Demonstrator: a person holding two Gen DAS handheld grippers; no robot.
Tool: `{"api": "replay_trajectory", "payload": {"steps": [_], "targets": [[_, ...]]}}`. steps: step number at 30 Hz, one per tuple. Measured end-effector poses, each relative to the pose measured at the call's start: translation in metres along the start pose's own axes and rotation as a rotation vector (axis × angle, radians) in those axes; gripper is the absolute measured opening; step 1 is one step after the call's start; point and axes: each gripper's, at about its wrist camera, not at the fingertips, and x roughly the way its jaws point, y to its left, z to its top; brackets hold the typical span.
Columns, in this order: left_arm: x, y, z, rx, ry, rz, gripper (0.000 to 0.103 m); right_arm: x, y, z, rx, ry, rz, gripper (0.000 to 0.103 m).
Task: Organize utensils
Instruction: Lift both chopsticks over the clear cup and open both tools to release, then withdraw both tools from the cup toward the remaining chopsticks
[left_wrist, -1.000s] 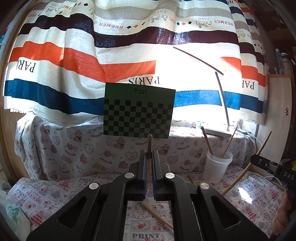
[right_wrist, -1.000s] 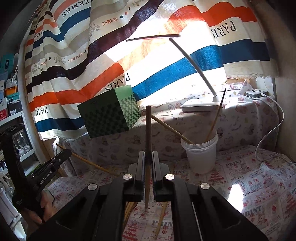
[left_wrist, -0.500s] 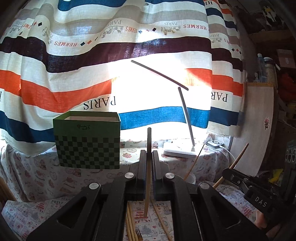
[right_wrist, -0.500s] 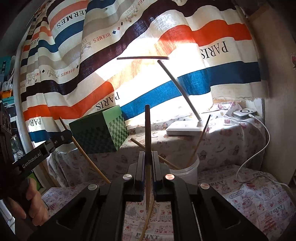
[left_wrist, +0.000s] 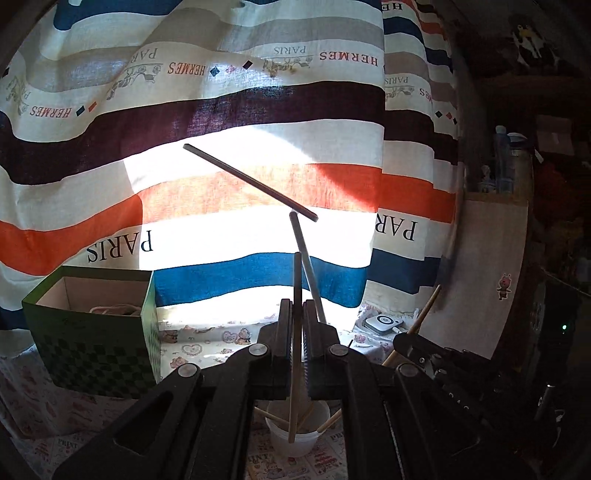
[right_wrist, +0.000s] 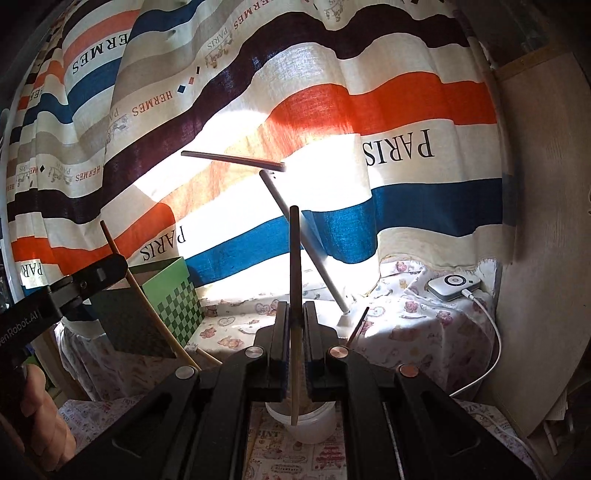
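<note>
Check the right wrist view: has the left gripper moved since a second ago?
Yes. The left gripper, shut on its chopstick, has risen: it was below the green checkered box and now crosses the box's top edge.

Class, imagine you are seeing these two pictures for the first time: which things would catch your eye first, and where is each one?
First comes the striped curtain, sunlit, filling the background. In front, each gripper is shut on an upright chopstick: the left gripper holds one chopstick and the right gripper holds another chopstick, both above the white cup. The green checkered box stands at the left.
</note>
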Motion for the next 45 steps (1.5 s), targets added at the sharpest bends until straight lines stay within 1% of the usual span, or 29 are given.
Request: {"api": "replay_trajectory", "payload": {"steps": [1,4,6,9,11,13,15,17,18,20,22,23,24,25,26,27,28,29,30,31,32,35,37,38,39,41,42,43,45], "targets": [[0.007,-0.001,0.004,0.006,-0.004,0.007,0.004,0.003,0.001,0.006,-0.003,-0.011,-0.009,0.007],[0.032,-0.002,0.002,0.021,0.014,0.046,0.004,0.017,0.001,0.016,-0.019,-0.033,-0.096,0.007],[0.049,0.004,-0.007,-0.006,0.044,0.039,0.004,0.032,-0.004,0.014,-0.005,-0.005,-0.078,0.007],[0.073,0.008,-0.023,-0.051,0.086,-0.006,0.004,0.055,-0.007,0.002,-0.003,0.049,-0.044,0.007],[0.083,0.003,-0.029,-0.03,0.113,0.013,0.004,0.068,-0.006,-0.006,-0.034,0.08,-0.069,0.007],[0.091,-0.003,-0.038,0.013,0.143,0.055,0.004,0.08,-0.006,-0.013,-0.046,0.138,-0.073,0.007],[0.101,-0.004,-0.048,0.033,0.218,0.078,0.004,0.089,-0.01,-0.02,-0.039,0.199,-0.092,0.007],[0.108,0.0,-0.058,0.04,0.286,0.037,0.004,0.091,-0.014,-0.029,-0.03,0.214,-0.094,0.007],[0.11,0.001,-0.061,0.057,0.304,0.046,0.005,0.091,-0.015,-0.034,-0.039,0.226,-0.081,0.007],[0.11,0.003,-0.061,0.095,0.315,0.115,0.005,0.095,-0.012,-0.04,-0.058,0.267,-0.065,0.007],[0.098,0.008,-0.058,0.09,0.283,0.105,0.005,0.098,-0.009,-0.042,-0.054,0.287,-0.037,0.007],[0.092,0.01,-0.056,0.085,0.274,0.09,0.01,0.099,-0.007,-0.043,-0.055,0.298,-0.015,0.007],[0.084,0.012,-0.054,0.083,0.264,0.077,0.025,0.101,-0.004,-0.045,-0.063,0.307,-0.007,0.007],[0.078,0.013,-0.053,0.088,0.251,0.081,0.035,0.101,-0.001,-0.047,-0.072,0.31,-0.011,0.007],[0.068,0.015,-0.051,0.101,0.224,0.1,0.053,0.101,0.002,-0.049,-0.083,0.313,-0.023,0.008],[0.058,0.017,-0.048,0.113,0.191,0.118,0.062,0.1,0.006,-0.051,-0.094,0.319,-0.039,0.01],[0.046,0.02,-0.046,0.122,0.155,0.126,0.066,0.098,0.007,-0.053,-0.099,0.33,-0.046,0.02],[0.034,0.023,-0.044,0.126,0.122,0.127,0.074,0.094,0.007,-0.055,-0.091,0.338,-0.039,0.029],[0.024,0.027,-0.043,0.131,0.095,0.131,0.082,0.088,0.007,-0.057,-0.074,0.335,-0.026,0.048],[0.01,0.031,-0.041,0.138,0.06,0.146,0.084,0.081,0.007,-0.058,-0.054,0.321,-0.016,0.059],[-0.003,0.036,-0.041,0.146,0.034,0.163,0.085,0.073,0.007,-0.059,-0.042,0.302,-0.011,0.06],[-0.035,0.05,-0.045,0.164,-0.005,0.225,0.098,0.05,0.013,-0.061,-0.043,0.263,0.001,0.062],[-0.055,0.06,-0.051,0.158,-0.018,0.258,0.099,0.034,0.018,-0.063,-0.024,0.234,0.012,0.076],[-0.065,0.066,-0.055,0.159,-0.007,0.275,0.099,0.025,0.02,-0.065,-0.01,0.217,0.018,0.081],[-0.074,0.071,-0.059,0.162,0.007,0.296,0.1,0.016,0.023,-0.07,0.006,0.198,0.007,0.088],[-0.096,0.081,-0.071,0.152,0.013,0.33,0.102,-0.005,0.028,-0.085,0.035,0.148,-0.06,0.09],[-0.104,0.085,-0.075,0.146,0.016,0.339,0.103,-0.015,0.03,-0.093,0.035,0.127,-0.067,0.09],[-0.117,0.091,-0.084,0.131,0.021,0.358,0.103,-0.021,0.034,-0.1,0.029,0.125,-0.06,0.09],[-0.132,0.102,-0.096,0.086,0.044,0.384,0.103,-0.024,0.039,-0.113,0.018,0.174,-0.026,0.09]]}}
